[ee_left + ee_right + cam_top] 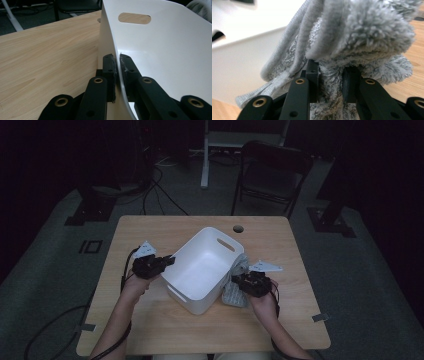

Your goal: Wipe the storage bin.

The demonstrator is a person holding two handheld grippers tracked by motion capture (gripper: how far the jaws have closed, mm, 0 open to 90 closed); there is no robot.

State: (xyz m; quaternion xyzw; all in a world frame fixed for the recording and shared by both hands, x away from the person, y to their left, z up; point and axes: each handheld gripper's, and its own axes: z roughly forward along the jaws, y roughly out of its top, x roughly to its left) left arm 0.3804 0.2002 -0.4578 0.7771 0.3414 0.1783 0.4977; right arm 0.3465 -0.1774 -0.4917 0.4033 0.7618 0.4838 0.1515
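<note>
High view: the room behind is dark, and the grey towel [239, 281] is half hidden behind the white bin [202, 269] on the counter [150, 227]. Left gripper [169, 262] at the bin's left rim, right gripper [239, 281] at the towel, just right of the bin. A chair [272, 170] stands beyond.

Left gripper view: fingers [109, 70] pinch the bin's thin wall, one either side.

Right gripper view: fingers [313, 72] clamp a fold of plush towel that hides their tips; bin wall close behind.

No text, label, brand, number or sign can be read anywhere, neither on the things nor on the surface.
</note>
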